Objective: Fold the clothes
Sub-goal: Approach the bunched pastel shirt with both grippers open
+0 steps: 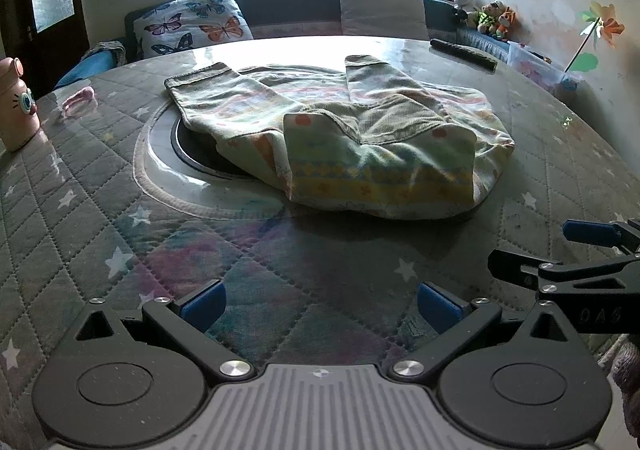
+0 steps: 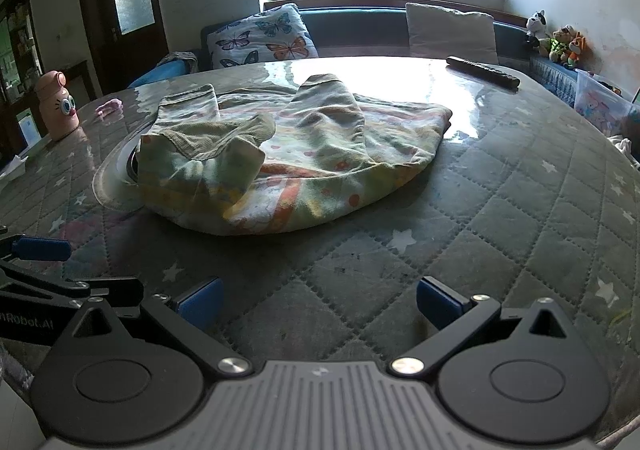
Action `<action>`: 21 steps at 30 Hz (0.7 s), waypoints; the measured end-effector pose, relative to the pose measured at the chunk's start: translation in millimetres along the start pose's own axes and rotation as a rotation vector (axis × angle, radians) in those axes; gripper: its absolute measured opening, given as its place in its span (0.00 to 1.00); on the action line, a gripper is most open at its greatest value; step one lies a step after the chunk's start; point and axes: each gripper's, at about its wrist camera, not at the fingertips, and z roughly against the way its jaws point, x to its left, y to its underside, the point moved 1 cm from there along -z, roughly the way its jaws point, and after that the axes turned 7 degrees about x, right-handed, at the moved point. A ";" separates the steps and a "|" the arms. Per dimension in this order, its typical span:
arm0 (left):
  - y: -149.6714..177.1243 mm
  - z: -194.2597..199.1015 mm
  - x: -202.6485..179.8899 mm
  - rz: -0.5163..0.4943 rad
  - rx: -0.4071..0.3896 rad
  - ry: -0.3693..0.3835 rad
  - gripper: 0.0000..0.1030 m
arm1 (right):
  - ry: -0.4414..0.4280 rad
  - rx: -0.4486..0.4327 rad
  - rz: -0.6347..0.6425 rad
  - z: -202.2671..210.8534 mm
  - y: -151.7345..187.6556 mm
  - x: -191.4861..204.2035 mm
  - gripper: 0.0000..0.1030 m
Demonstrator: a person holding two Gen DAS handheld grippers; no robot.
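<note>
Holding both grippers low over the quilted table, I had L gripper & R gripper spread wide, nothing between fingers. Patterned garment lay mid-table, sleeves folded in, well ahead of both.

Pale green garment with orange and yellow bands and olive ribbed cuffs, grey quilted star-printed table cover, white butterfly-print cushion, pink cartoon-eyed bottle

White lettering stands on the side of each gripper as seen from the other's camera: the left gripper shows mirrored letters, roughly "Robot.AI"; the right gripper shows unclear characters.
</note>
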 end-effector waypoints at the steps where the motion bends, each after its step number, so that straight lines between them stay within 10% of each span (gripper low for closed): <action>1: -0.3 0.0 0.1 0.000 0.000 0.000 1.00 | -0.001 0.000 0.000 -0.2 -0.2 -0.1 1.00; 21: -6.6 -3.8 -0.1 -0.015 0.010 0.007 1.00 | -0.001 0.014 0.003 -5.6 -5.9 0.2 1.00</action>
